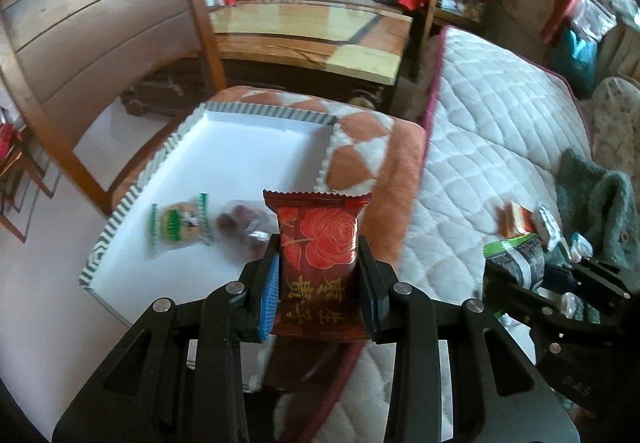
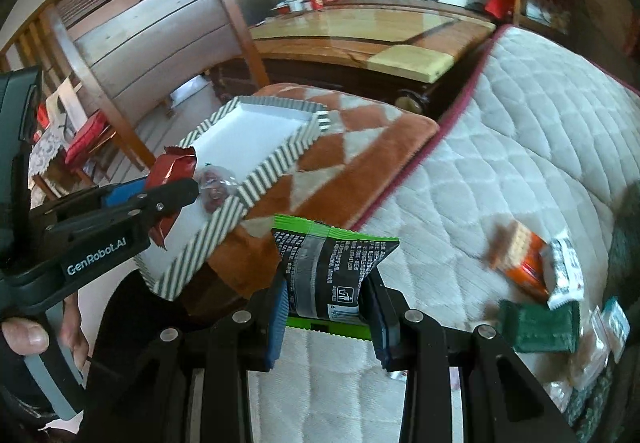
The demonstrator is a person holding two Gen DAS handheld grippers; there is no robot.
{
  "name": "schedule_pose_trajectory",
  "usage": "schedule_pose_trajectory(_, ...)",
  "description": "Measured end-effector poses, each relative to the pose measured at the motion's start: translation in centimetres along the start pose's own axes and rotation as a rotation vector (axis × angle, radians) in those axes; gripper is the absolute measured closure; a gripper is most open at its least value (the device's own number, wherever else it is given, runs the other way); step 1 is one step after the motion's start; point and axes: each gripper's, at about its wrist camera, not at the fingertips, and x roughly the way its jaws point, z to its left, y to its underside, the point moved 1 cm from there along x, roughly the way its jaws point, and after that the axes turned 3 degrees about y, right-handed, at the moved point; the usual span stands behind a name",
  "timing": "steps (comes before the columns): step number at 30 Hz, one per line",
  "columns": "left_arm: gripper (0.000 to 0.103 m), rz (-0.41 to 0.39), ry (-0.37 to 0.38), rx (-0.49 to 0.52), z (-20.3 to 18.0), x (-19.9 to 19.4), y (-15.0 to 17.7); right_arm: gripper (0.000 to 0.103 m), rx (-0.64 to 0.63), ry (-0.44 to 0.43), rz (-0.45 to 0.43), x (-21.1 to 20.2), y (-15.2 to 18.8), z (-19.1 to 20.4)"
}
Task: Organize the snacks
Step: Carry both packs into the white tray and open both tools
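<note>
**Both grippers loaded, tray only has two snacks so far**

The left gripper [image 1: 320,263] is clamped down on a dark red packet [image 1: 320,263] with a rose printed on it, blue pads squeezing both sides, the packet standing upright between the fingers. It hangs above the near edge of the white tray [image 1: 256,147] with the striped rim. The tray sits on an orange-and-white checked blanket [image 1: 372,163] at the edge of the quilted mattress [image 1: 500,147].

Inside the tray: a round cookie in a green-trimmed wrapper [image 1: 180,225] and, just beside it, a clear bag of dark reddish pieces [image 1: 244,227].

The right gripper [image 2: 328,307] is closed on a black packet with green ends [image 2: 328,271], held over the mattress, beside the tray. More snacks lie loose on the mattress off to the right: an orange packet [image 2: 520,263], a white one [image 2: 566,275] and a dark green one [image 2: 538,327], close together.
</note>
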Motion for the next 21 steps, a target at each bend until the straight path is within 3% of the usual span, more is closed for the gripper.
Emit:
schedule_pose_trajectory(8,0.070,-0.023,-0.072,-0.048,4.0,0.0,-0.1,0.069,-0.081,-0.025,0.009,1.1,-2.4,3.7)
schedule_pose_trajectory(21,0.070,0.018,-0.145,-0.152,9.8,2.3,0.4,0.069,-0.172,-0.081,0.056,4.7,-4.8,8.3)
